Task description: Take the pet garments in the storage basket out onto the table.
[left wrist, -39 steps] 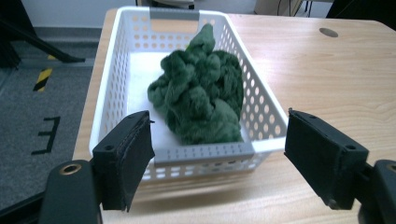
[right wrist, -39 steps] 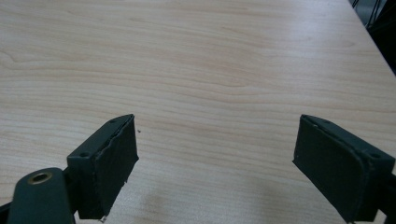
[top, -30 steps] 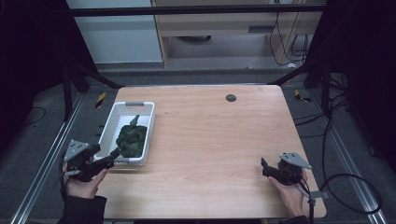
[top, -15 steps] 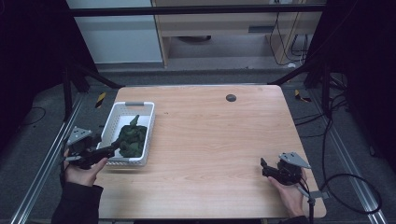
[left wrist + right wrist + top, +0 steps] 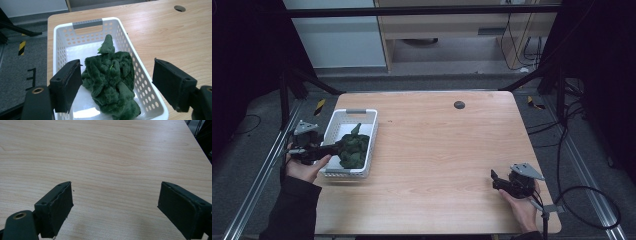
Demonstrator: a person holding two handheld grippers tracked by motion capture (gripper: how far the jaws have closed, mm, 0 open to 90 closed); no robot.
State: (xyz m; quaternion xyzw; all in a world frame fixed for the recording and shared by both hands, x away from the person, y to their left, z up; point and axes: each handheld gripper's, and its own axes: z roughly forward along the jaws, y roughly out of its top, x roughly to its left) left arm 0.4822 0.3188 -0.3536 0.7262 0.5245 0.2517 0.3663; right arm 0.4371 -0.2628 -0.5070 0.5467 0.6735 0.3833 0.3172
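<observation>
Now my left gripper [image 5: 117,82] is wide open, and the green fuzzy cloth [image 5: 112,82] lies right between its jaws, down in the white basket [image 5: 125,42]. My right gripper [image 5: 116,207] is open too, far off over bare table [image 5: 112,150].

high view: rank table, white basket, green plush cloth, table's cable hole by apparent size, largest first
1. table
2. white basket
3. green plush cloth, lying inside the basket
4. cable hole
All lie at table level, so nearness hardly skews the order.
</observation>
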